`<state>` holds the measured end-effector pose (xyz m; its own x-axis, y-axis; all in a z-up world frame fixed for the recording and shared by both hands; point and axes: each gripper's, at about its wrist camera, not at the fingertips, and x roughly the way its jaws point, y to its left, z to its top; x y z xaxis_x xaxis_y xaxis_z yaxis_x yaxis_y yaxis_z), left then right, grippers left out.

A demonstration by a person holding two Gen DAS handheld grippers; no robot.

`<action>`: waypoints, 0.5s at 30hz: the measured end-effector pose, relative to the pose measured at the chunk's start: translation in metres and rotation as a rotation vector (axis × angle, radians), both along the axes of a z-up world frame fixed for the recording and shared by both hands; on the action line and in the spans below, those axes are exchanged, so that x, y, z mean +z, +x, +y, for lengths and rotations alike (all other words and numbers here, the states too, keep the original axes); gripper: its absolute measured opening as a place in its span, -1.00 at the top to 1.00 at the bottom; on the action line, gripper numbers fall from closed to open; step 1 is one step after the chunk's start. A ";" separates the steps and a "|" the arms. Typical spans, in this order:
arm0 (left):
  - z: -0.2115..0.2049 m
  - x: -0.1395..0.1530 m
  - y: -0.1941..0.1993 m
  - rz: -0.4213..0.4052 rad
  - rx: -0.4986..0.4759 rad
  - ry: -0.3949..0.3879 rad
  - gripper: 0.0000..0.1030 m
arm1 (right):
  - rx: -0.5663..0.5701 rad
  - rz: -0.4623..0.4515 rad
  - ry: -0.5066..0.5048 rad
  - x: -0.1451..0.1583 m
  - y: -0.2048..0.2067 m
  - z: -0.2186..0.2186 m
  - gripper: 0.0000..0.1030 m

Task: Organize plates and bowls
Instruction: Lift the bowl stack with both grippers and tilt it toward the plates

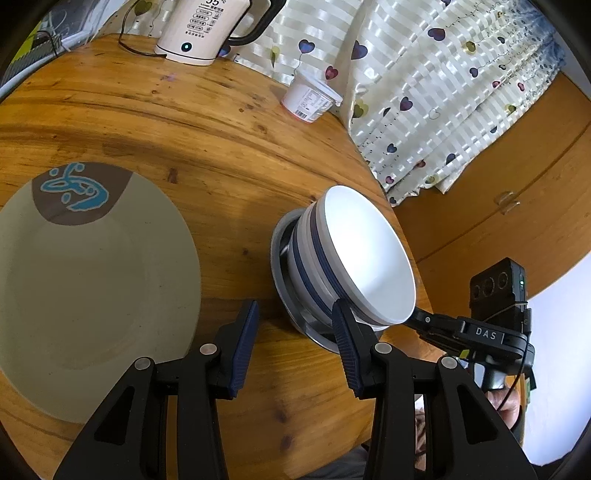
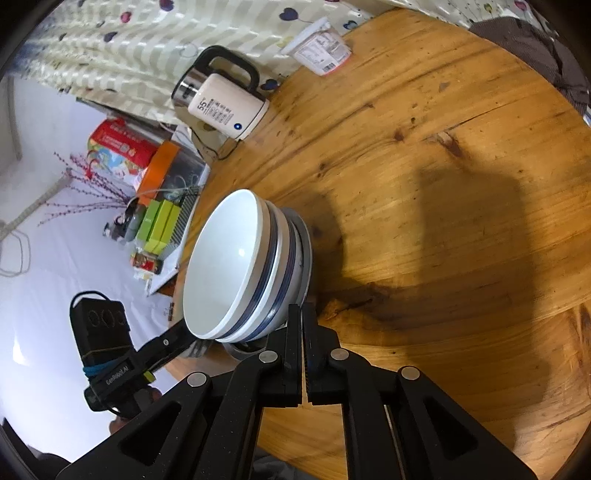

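the round wooden table (image 1: 229, 122) is seen from the left wrist view with a large beige plate (image 1: 92, 295) lying flat to the left of the left gripper (image 1: 295, 350), a brown patch with a blue motif on its far rim. the left gripper's jaws are held apart over bare wood, nothing between them; its right finger (image 1: 347, 350) is just beside the near rim of the bowl stack, and contact cannot be told. to the right of and ahead of this gripper, a stack of white bowls with blue bands (image 1: 354, 258) is seated in a metal dish (image 1: 291, 314) near the table edge. an electric kettle (image 1: 207, 33) and a lidded white tub (image 1: 312, 98) are noted at the far side, by a heart-patterned curtain (image 1: 443, 92). in the right wrist view the right gripper (image 2: 303, 354) is seen with its jaws brought together, nothing gripped, just beside the near right of the bowl stack, tips close to the metal dish rim.
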<state>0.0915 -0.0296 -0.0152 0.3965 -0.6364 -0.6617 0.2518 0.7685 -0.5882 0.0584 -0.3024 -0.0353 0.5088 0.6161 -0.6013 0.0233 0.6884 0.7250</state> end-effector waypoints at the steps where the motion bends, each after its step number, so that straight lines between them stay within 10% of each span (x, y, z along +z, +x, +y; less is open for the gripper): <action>1: 0.001 -0.001 0.001 0.006 0.005 -0.010 0.19 | -0.005 0.002 0.007 0.000 0.000 -0.002 0.91; 15: 0.014 -0.008 0.014 0.071 0.100 -0.107 0.19 | -0.024 -0.012 0.055 0.000 0.013 -0.007 0.91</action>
<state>0.1056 -0.0158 -0.0232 0.4159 -0.6643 -0.6211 0.1315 0.7197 -0.6817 0.0709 -0.3092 -0.0351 0.5306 0.6359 -0.5605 0.0301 0.6467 0.7621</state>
